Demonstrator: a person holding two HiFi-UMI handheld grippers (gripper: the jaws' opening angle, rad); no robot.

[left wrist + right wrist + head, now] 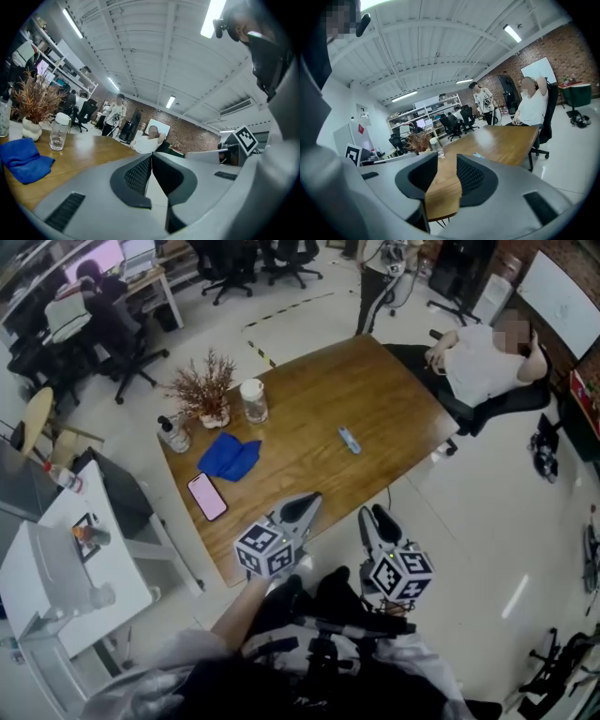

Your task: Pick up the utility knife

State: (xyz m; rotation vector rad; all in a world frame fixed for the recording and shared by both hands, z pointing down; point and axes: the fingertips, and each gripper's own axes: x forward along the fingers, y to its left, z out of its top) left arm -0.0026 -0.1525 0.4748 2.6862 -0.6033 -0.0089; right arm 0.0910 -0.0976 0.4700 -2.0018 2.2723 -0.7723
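Holds left gripper (307, 502) level, jaws pressed together, empty; tilts right gripper (373, 512) slightly down, jaws apart, empty. Hovers both well short of utility knife (349, 440) on surface (375, 390), lidded glass jar (253, 400) left of knife, seemingly empty.

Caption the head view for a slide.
Left gripper and right gripper hover empty near the wooden table; the utility knife lies untouched farther out.

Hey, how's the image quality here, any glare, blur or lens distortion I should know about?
Head view: even light, edges bowed, utility knife small but clear. Left gripper view: strong fisheye, ceiling light blown out. Right gripper view: fisheye, dark corners.
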